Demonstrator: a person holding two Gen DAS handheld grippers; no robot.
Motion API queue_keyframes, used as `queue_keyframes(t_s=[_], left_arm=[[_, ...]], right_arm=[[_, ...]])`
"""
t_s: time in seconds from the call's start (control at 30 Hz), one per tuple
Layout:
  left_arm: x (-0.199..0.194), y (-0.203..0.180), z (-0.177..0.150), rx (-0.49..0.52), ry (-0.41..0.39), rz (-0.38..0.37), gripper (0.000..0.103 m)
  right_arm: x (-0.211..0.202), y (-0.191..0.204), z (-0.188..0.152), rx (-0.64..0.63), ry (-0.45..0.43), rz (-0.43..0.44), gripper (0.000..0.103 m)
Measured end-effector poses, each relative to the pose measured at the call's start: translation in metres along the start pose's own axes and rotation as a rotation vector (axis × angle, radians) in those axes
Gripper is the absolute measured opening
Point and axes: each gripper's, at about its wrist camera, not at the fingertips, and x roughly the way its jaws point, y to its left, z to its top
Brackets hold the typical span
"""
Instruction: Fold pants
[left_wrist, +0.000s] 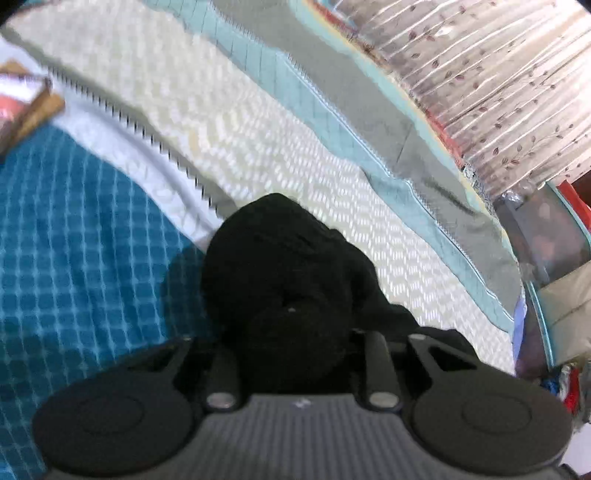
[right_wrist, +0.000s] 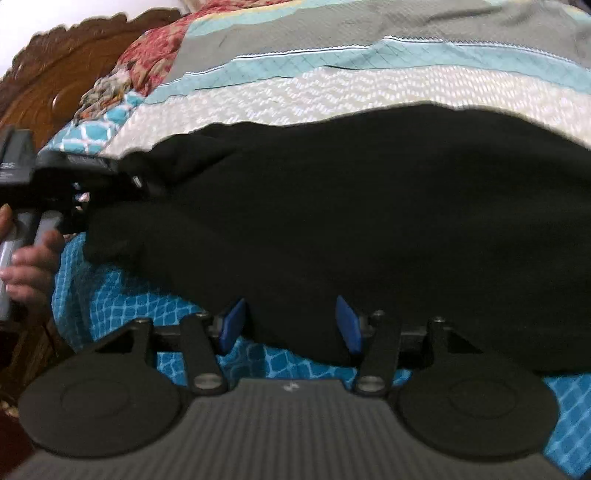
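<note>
Black pants (right_wrist: 369, 221), blue-checked bedspread (left_wrist: 74, 240)

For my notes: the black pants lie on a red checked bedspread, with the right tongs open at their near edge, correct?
Not quite: the bedspread under the black pants is blue checked, not red, as the right wrist view shows. The right tongs are indeed open at the near edge.

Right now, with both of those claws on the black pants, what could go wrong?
1. The left gripper is buried in bunched pants; lifting from a wad like that may fold them lumpy.
2. The right gripper has its blue pads apart around the near edge, so the cloth might slip out.
3. The bedspread lies directly under that edge and could get pinched too.
</note>
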Motion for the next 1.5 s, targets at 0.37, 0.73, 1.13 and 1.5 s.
queue_keyframes(t_s=[0.37,0.73,1.13,1.5], left_arm=[[-0.075,0.021,-0.005,0.140,-0.009,0.000,0.072],[0.069,-0.027,0.070,0.439,0.226,0.039,0.068],[0.072,-0.005,0.085,0.280,0.005,0.344,0.050],[-0.030,-0.050,0.065,0.355,-0.183,0.318,0.077]], right_arm=[[-0.014,0.019,-0.022,0.134,-0.044,0.081,0.057],[-0.027,0.041,-0.031,0.202,-0.065,0.107,0.057],[-0.030,0.058,-0.037,0.237,-0.078,0.071,0.057],[-0.081,0.024,-0.045,0.332,-0.215,-0.024,0.057]])
